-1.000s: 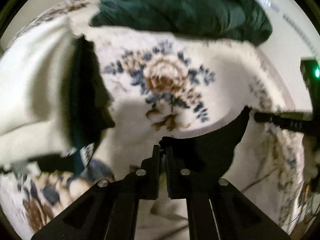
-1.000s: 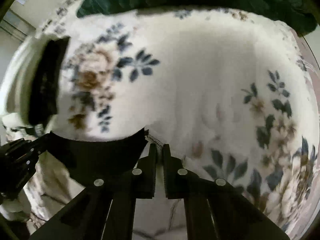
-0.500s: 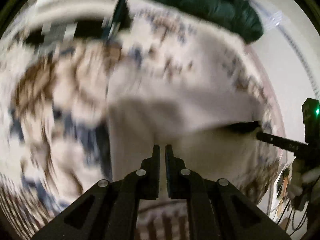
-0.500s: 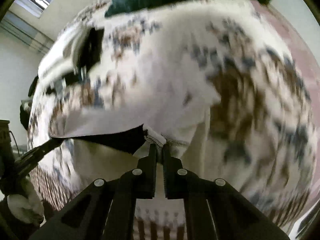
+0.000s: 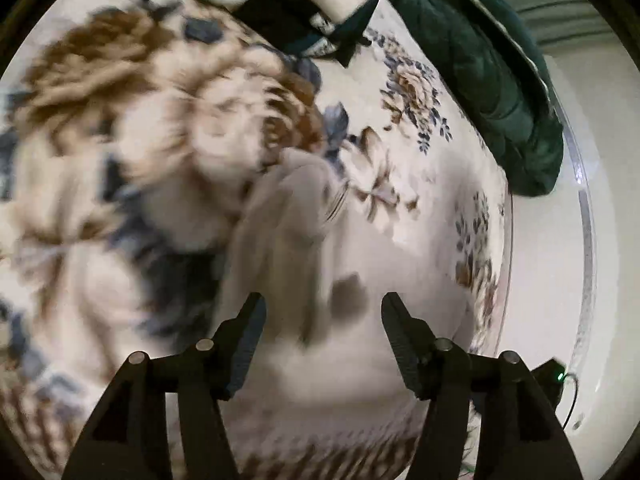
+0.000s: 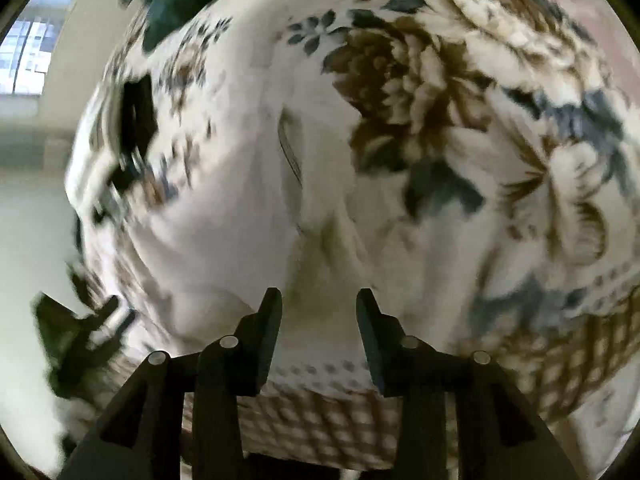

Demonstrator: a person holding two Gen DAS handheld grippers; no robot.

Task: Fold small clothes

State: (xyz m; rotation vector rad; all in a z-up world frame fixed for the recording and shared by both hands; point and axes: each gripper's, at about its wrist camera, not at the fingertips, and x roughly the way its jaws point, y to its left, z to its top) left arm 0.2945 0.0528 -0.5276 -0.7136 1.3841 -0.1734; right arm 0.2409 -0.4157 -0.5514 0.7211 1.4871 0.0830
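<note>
A small pale off-white garment (image 5: 288,232) lies on the floral blanket, blurred by motion; a seam line shows near its top. It also shows in the right wrist view (image 6: 248,208), spread flat with a stitched seam. My left gripper (image 5: 322,308) is open and empty just above the garment's near edge. My right gripper (image 6: 318,304) is open and empty over the garment's near edge. The left gripper shows blurred at the lower left of the right wrist view (image 6: 76,332).
The floral blanket (image 5: 420,92) with brown and blue flowers covers the surface. A dark green quilted cover (image 5: 492,72) lies at the far right edge. A folded stack of white and dark clothes (image 5: 304,4) sits at the far side. A white wall (image 5: 560,240) is to the right.
Both grippers were shut on the garment's edge and holding it up; now both have opened and let it go, and the garment lies on the blanket. Both cameras swung.
</note>
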